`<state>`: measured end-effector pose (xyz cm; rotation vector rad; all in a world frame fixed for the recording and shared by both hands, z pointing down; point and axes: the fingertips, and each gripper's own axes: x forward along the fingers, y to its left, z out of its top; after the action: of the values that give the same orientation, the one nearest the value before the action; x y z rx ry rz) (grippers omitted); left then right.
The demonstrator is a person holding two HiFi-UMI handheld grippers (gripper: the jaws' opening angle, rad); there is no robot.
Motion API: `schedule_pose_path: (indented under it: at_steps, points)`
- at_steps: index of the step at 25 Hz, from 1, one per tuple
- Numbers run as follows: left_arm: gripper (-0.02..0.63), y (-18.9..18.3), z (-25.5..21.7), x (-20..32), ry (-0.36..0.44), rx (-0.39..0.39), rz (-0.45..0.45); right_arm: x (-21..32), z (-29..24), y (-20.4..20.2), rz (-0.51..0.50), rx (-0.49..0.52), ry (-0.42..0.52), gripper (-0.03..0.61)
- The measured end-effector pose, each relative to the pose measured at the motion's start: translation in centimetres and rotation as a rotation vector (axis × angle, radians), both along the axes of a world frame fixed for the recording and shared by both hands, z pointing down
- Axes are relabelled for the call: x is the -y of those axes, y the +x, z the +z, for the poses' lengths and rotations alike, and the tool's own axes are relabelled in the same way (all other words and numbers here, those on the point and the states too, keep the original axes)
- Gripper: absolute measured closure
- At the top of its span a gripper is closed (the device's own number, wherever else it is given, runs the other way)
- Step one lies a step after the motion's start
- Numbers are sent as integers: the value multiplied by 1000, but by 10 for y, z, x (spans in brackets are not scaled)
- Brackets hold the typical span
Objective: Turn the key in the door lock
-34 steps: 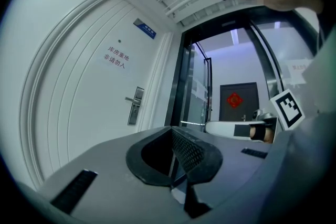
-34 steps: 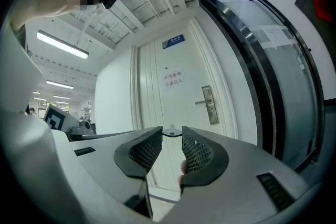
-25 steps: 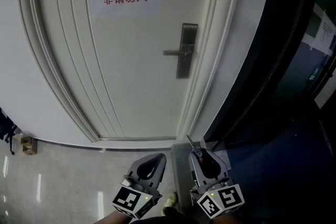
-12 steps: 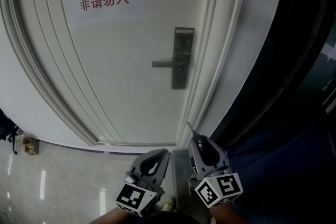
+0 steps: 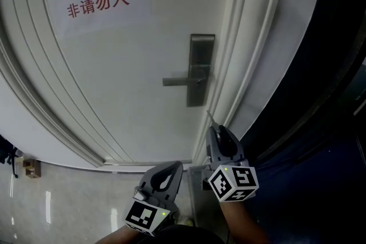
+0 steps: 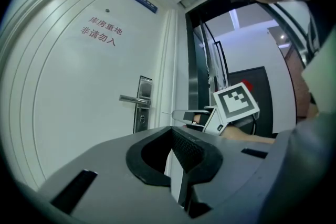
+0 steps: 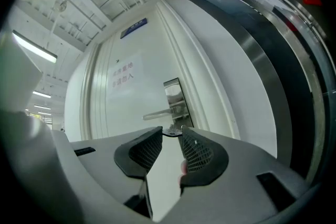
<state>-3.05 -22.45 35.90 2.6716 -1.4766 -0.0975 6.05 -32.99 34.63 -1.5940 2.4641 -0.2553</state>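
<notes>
right claw (image 5: pixel 212 124) risen toward one handle (image 5: pixel 182 81); clamps one key (image 7: pixel 169 133); left claw (image 5: pixel 174 165) closed, empty

We see the white door (image 5: pixel 131 83) in the head view softly and evenly lit, while the right third of that frame sinks into deep shadow. At the lower left, the glossy floor (image 5: pixel 68 197) carries pale streaks of glare. The lock plate (image 5: pixel 200 68) has a dull sheen.

Both gripper views bow straight lines into curves and go black at the corners. In the right gripper view, strip lights (image 7: pixel 34 47) at the left edge are blown out, and the key (image 7: pixel 169 134) at the right gripper (image 7: pixel 171 131) glints faintly. The left gripper (image 6: pixel 173 127) looks soft close to the lens.
</notes>
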Motion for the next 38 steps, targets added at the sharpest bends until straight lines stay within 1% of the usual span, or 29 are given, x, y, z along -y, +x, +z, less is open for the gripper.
schedule_pose_path:
  at_steps: [4,8,14,18,29,32,35,38]
  points:
    - [611,-7,-4,26,8,-10,24,38,8,-11,61,7,-8,457]
    - [611,-8,-1,50,-7,-15,56,70,18,-22,98,-1,-14,457]
    - [612,-15,12,78,-45,-7,75,100,26,-30,129,-70,8,457]
    - [611,-17,15,89,-52,-5,81,110,32,-34,133,-106,9,457]
    - [611,-24,20,102,-60,-8,73,124,37,-38,136,-146,17,457]
    - [612,-26,20,104,-62,-11,67,127,36,-41,141,-185,28,457]
    - [611,-28,20,106,-61,-15,62,131,35,-42,152,-245,43,457]
    - [612,-30,20,108,-63,-17,58,135,36,-44,147,-262,42,457]
